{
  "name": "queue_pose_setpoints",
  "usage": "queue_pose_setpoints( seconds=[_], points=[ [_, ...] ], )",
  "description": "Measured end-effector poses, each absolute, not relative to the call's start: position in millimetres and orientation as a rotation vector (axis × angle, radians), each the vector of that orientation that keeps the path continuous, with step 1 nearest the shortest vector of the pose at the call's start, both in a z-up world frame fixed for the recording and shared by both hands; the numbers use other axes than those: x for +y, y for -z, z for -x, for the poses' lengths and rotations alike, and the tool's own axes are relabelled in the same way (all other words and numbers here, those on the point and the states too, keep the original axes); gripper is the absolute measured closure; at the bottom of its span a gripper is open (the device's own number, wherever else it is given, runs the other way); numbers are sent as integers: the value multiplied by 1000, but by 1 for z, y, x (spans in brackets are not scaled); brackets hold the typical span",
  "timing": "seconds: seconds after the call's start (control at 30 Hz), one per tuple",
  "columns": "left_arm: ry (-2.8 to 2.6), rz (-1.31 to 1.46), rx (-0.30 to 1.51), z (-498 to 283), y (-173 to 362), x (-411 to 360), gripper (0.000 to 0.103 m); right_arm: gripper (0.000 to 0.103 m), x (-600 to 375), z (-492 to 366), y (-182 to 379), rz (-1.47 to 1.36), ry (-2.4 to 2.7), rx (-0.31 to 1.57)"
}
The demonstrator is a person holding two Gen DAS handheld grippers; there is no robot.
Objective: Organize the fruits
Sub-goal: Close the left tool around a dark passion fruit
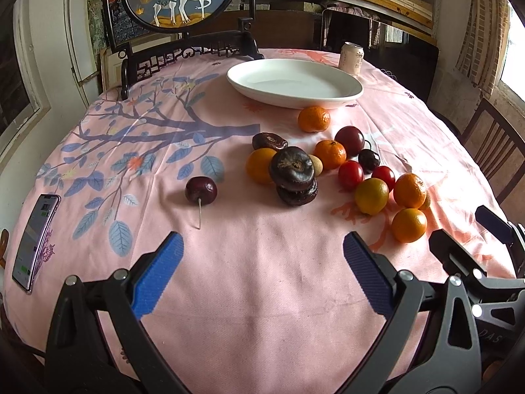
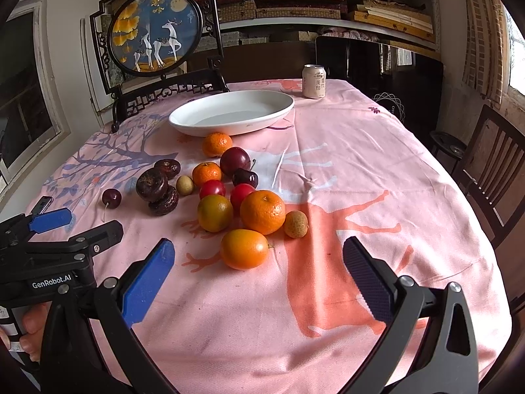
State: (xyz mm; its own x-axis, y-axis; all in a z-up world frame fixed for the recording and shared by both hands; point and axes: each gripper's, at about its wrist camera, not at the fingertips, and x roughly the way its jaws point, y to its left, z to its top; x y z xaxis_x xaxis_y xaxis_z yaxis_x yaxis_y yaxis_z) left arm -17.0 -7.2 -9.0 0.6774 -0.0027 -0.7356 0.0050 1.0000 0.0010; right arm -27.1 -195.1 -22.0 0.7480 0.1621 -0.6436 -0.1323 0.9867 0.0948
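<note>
Writing: we read "GenRobot.AI" in white on the left gripper (image 2: 55, 226) body in the right wrist view; the drink can (image 2: 314, 81) carries Chinese characters we cannot make out.
Left gripper fingers: we see the blue-padded fingers (image 1: 157, 275) spread wide over bare tablecloth (image 1: 262, 295), holding and touching nothing.
Right gripper (image 2: 259, 272) fingers: equally wide apart, empty, with an orange citrus fruit (image 2: 244, 249) lying just ahead between them, not touched.
Fruit: we find it clustered loose on the table, between the grippers and the white oval plate (image 2: 279, 111), which holds nothing.
Cluster: mandarins (image 2: 262, 211), two small red tomatoes (image 2: 212, 189), a dark plum (image 2: 234, 161), a cherry (image 2: 245, 177), pale longans (image 2: 295, 224), and dark brown flattened fruits stacked one on another (image 2: 152, 184).
Lone cherry (image 1: 200, 190): it sits apart on the left of the cluster, its stem pointing toward the left gripper.
Plate axis: its long side runs across the table.
Phone (image 1: 34, 243): lies flat at the table's left edge.
</note>
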Motion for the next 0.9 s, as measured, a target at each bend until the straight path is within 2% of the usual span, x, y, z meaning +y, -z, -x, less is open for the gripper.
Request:
queue_pose_setpoints(
  seconds=[0.57, 0.7, 0.83, 0.9],
  points=[
    [27, 2, 874, -18, 20, -15, 4, 1, -205, 14, 27, -17, -197, 725],
    [30, -18, 890, -35, 22, -24, 12, 1, -209, 7, 25, -13, -208, 728],
    [19, -9, 913, -52, 24, -27, 14, 1, -213, 0, 24, -2, -212, 735],
    [18, -1, 925, -59, 26, -27, 22, 1, -215, -3, 23, -1, -216, 738]
  ],
)
